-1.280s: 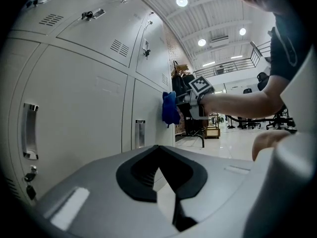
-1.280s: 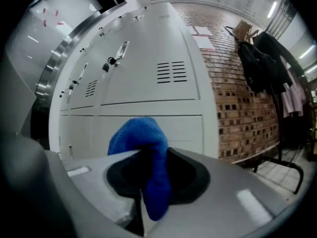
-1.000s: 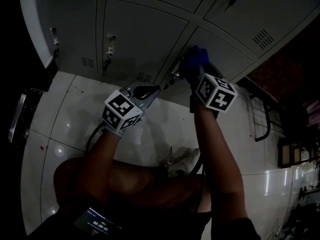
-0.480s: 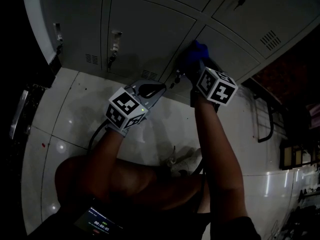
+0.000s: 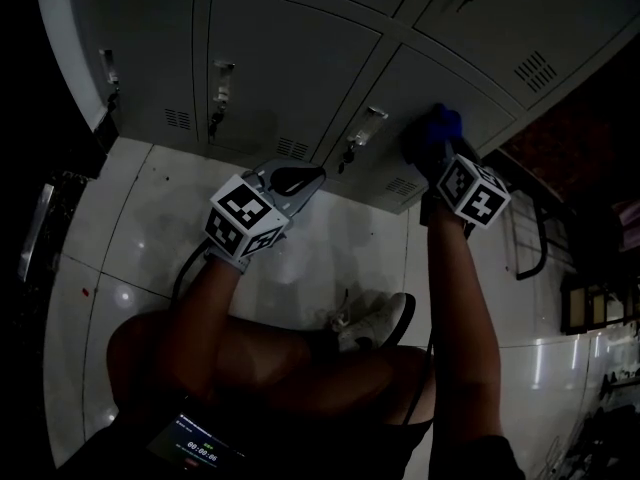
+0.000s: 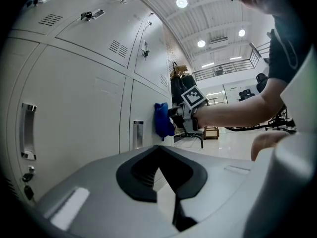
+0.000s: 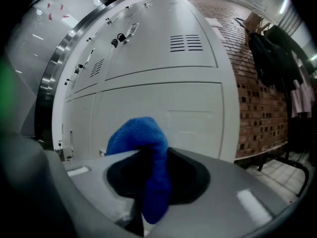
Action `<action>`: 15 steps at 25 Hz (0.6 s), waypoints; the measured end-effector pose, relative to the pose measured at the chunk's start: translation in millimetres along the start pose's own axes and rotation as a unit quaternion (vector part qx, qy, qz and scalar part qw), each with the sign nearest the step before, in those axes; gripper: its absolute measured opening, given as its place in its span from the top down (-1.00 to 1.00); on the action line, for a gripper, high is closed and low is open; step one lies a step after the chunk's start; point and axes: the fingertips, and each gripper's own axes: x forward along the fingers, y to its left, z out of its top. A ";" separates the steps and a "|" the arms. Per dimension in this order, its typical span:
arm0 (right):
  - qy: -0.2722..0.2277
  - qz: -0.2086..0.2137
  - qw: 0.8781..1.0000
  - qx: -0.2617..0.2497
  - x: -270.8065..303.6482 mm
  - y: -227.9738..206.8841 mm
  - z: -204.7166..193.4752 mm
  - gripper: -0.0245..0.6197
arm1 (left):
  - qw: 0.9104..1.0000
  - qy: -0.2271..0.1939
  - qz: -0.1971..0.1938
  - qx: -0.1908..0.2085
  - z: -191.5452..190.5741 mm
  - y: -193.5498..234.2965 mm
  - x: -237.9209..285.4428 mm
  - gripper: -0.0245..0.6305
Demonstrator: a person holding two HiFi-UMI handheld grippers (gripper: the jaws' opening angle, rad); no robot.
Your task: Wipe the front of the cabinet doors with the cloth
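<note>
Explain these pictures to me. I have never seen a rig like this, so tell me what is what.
No robot here: a person holds a two-jaw claw in each hand. The dark picture comes from a camera on the person's head, looking down; the other two come from cameras riding on the claws. The right claw is shut on a blue cloth, held against a grey cabinet door. The left claw is shut and empty, and hangs above the tiled floor. The patterned cubes are part of the claws.
</note>
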 end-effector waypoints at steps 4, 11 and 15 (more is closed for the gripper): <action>-0.001 -0.048 0.999 0.022 -13.5 -55.1 -6.8 0.69 | 1.000 0.005 -0.002 0.002 -3.0 -0.8 0.8 0.92; 0.006 -0.080 0.995 0.054 -26.9 -105.3 -17.5 0.69 | 1.000 0.011 -0.002 0.004 -6.2 -1.7 2.5 0.93; -0.001 -0.089 0.995 0.041 -29.7 -114.2 -18.0 0.69 | 1.000 0.012 -0.002 0.004 -6.6 -1.3 3.0 0.92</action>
